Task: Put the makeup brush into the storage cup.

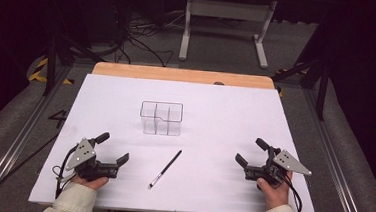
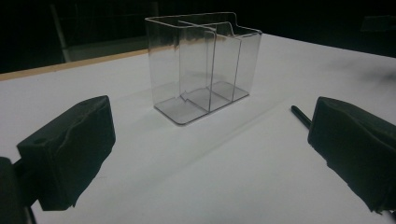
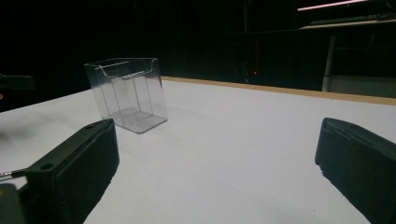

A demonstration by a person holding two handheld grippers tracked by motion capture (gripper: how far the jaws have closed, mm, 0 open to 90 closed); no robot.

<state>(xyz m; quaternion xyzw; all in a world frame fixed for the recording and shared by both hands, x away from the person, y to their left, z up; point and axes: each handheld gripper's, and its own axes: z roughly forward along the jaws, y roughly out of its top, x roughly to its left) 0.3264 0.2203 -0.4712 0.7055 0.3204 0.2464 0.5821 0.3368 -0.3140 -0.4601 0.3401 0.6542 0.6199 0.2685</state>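
One brush point(image 1: 165, 169), one clear organizer point(image 1: 161, 118)

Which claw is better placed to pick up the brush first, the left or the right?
Probably the left. The brush lies between both hands, with its black handle end just past the open left claw in the left gripper view. The right claw, also open, is slightly farther away.

Black claws point(image 1: 114, 147), cream sleeves point(image 1: 76, 201)

High view above my side, looking forward-down over whole table point(image 1: 275, 122). My 2 gripper views sit low, near tabletop, both facing clear organizer point(image 2: 203, 65).
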